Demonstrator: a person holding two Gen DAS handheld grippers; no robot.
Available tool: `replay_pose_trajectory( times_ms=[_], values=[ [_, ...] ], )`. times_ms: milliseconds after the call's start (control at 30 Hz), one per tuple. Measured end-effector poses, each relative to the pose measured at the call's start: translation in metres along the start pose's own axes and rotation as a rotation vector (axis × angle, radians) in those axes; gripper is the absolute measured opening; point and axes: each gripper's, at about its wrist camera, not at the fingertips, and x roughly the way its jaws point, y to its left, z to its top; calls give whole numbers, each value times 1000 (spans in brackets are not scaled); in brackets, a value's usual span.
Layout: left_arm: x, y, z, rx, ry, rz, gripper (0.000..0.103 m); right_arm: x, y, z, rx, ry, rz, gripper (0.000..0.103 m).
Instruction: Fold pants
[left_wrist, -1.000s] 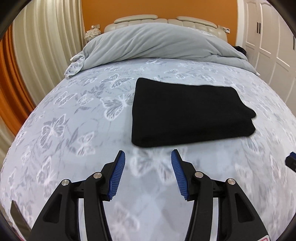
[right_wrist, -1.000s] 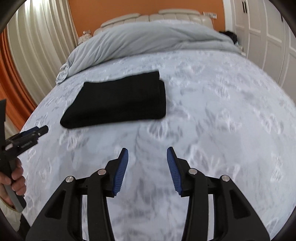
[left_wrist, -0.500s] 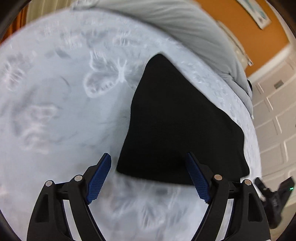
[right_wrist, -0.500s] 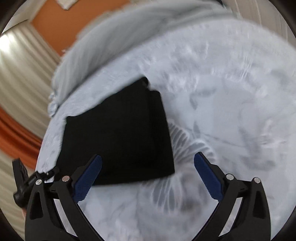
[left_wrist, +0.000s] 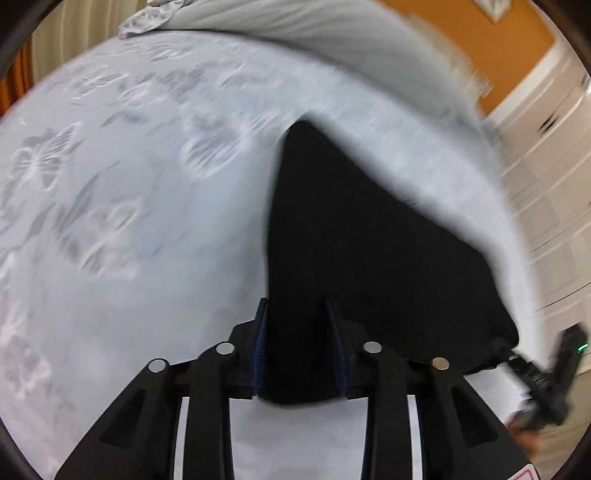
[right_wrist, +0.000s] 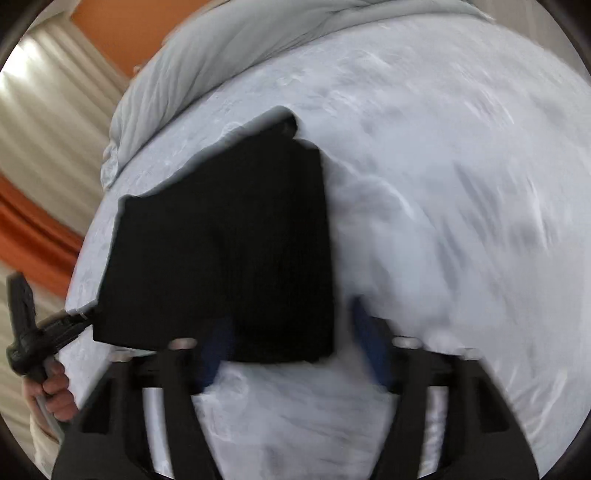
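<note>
The black pants (left_wrist: 362, 236) lie folded in a thick rectangle on the bed. In the left wrist view my left gripper (left_wrist: 297, 314) has its blue-padded fingers closed on the near left corner of the pants. In the right wrist view the pants (right_wrist: 229, 251) fill the middle. My right gripper (right_wrist: 291, 325) is blurred by motion; its jaws stand wide apart around the near right corner, with the cloth between them. The left gripper also shows in the right wrist view (right_wrist: 74, 317) at the pants' left corner.
The bed sheet (left_wrist: 129, 184) is pale grey with a butterfly print. A rolled grey duvet (right_wrist: 229, 48) lies along the head of the bed. White cupboard doors (left_wrist: 554, 166) stand to the right, curtains (right_wrist: 48, 122) to the left.
Both grippers moved forward and down to the near edge of the pants. The left gripper went from wide open to closed on the left corner. The right gripper now straddles the right corner.
</note>
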Motion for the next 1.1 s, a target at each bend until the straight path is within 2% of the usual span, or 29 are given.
replay_pose_trajectory(
  times_ms=[33, 100, 133, 167, 200, 267, 333, 367, 400, 500, 600, 667, 733, 833, 1000, 1100],
  values=[
    [1, 2, -9, 8, -7, 31, 33, -12, -4, -5, 39, -30, 24, 64],
    [-18, 2, -21, 5, -56, 4, 33, -48, 5, -17, 20, -139, -32, 65],
    [-33, -3, -28, 35, -100, 22, 33, -67, 16, -24, -19, -199, -77, 65],
    [-49, -11, -38, 76, -150, 62, 39, -80, 26, -31, -54, -232, -105, 67],
    [-57, -16, -45, 95, -177, 87, 51, -89, 36, -37, -86, -258, -123, 77],
    [-80, -32, -71, 176, -256, 159, 60, -103, 56, -50, -150, -307, -188, 90],
    [-90, -40, -91, 220, -282, 177, 60, -111, 75, -68, -230, -352, -243, 91],
    [-93, -41, -99, 227, -292, 176, 61, -112, 79, -73, -257, -367, -262, 97],
    [-94, -42, -108, 234, -309, 165, 62, -111, 85, -83, -291, -386, -289, 98],
    [-86, -41, -123, 245, -370, 165, 64, -85, 85, -90, -330, -366, -350, 98],
    [-69, -41, -130, 301, -356, 169, 64, -68, 79, -94, -311, -345, -349, 98],
    [-67, -36, -132, 290, -383, 177, 64, -63, 84, -99, -340, -354, -365, 98],
    [-65, -33, -130, 280, -375, 153, 64, -59, 91, -102, -375, -364, -367, 98],
    [-57, -27, -126, 265, -369, 166, 64, -52, 100, -107, -422, -362, -381, 98],
    [-48, -24, -123, 275, -378, 205, 64, -42, 101, -122, -443, -301, -361, 98],
    [-47, -24, -125, 281, -380, 195, 64, -36, 94, -132, -446, -269, -393, 98]
  ],
)
